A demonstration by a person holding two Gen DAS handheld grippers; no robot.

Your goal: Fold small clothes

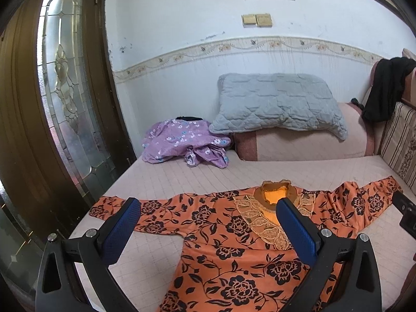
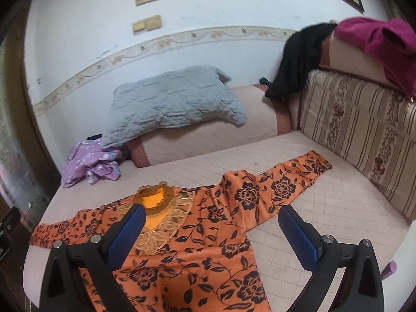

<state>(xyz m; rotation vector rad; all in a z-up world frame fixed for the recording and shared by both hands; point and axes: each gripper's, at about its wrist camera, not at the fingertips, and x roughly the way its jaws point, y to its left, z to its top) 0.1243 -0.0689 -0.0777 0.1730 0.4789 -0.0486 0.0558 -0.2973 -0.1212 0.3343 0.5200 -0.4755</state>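
Observation:
An orange top with black flowers lies spread flat on the pink quilted bed, sleeves out to both sides, gold lace neckline facing the wall. It also shows in the right wrist view. My left gripper is open and empty, above the top's left half. My right gripper is open and empty, above its right half. Part of the right gripper's body shows at the right edge of the left wrist view.
A crumpled purple floral garment lies at the far left of the bed. A grey quilted pillow rests on a bolster. A striped sofa back runs along the right, with black and magenta clothes on it. A glass-panelled door stands at left.

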